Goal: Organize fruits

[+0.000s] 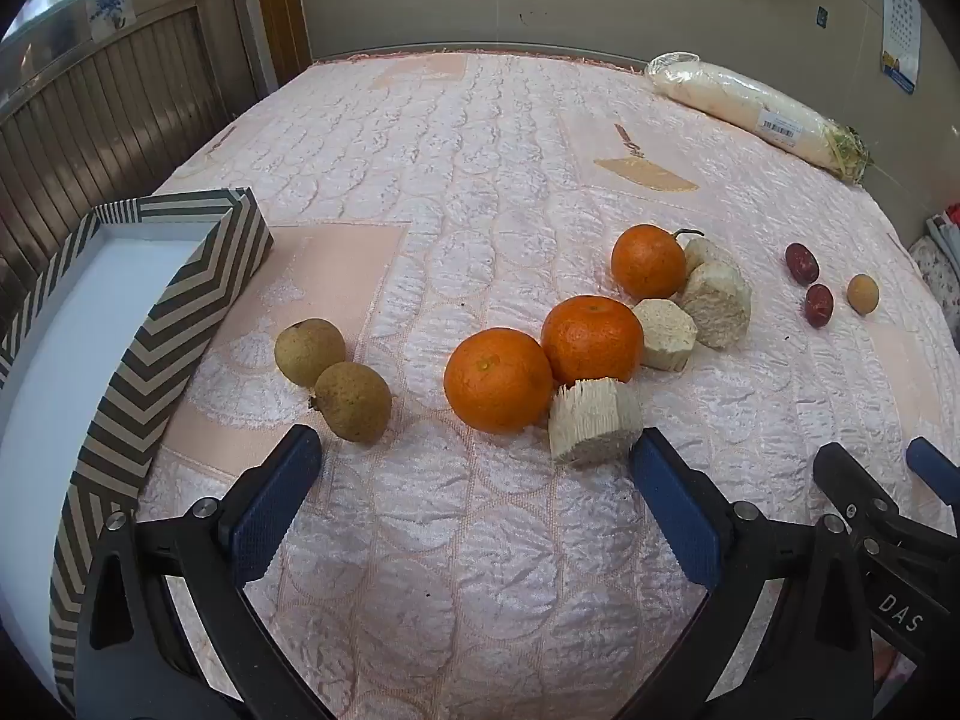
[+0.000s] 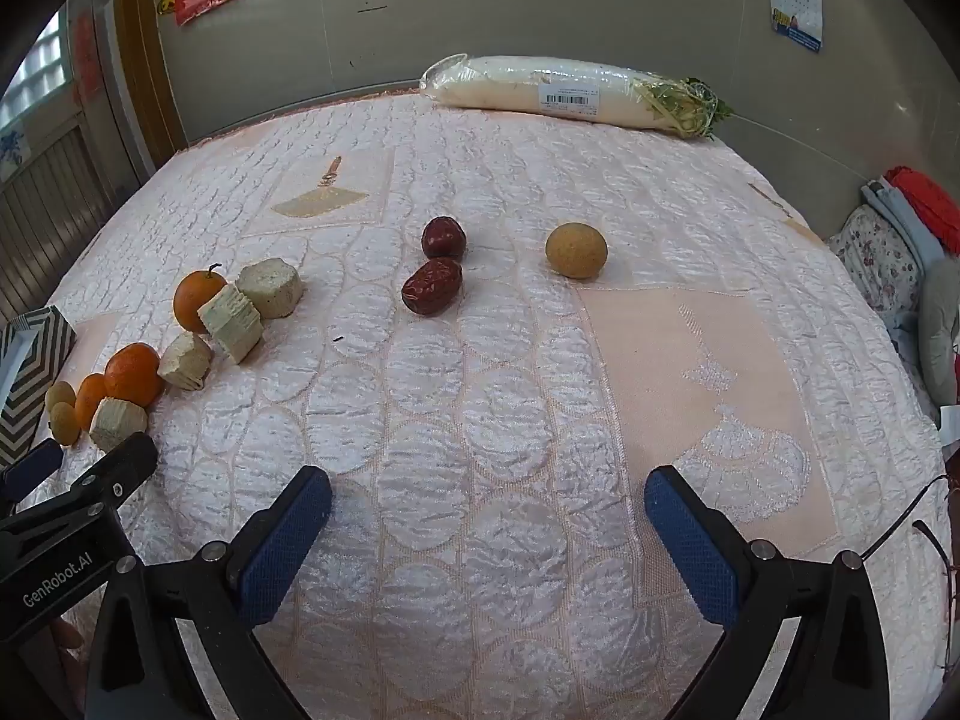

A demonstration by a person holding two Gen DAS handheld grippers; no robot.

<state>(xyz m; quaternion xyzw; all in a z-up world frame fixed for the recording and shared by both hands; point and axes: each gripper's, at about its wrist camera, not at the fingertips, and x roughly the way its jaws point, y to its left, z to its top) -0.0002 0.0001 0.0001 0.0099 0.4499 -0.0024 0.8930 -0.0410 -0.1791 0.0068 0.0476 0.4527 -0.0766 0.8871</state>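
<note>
Three oranges lie on the pink quilted cloth: the nearest (image 1: 498, 380), a second (image 1: 591, 339) touching it and a third (image 1: 648, 261) behind. Two brown longans (image 1: 351, 401) (image 1: 309, 351) lie left of them, beside a striped box (image 1: 198, 276) with a white inside. Several pale cut stalk chunks (image 1: 594, 420) lie among the oranges. Two red dates (image 2: 432, 285) (image 2: 443, 237) and a third longan (image 2: 576, 250) lie ahead of my right gripper (image 2: 489, 510). My left gripper (image 1: 474, 468) is open and empty, just short of the nearest orange. My right gripper is open and empty too.
A wrapped white radish (image 2: 558, 93) lies at the far edge by the wall. Folded clothes (image 2: 900, 240) are piled off the right edge. A slatted radiator cover (image 1: 90, 114) stands to the left. My right gripper also shows in the left wrist view (image 1: 888, 480).
</note>
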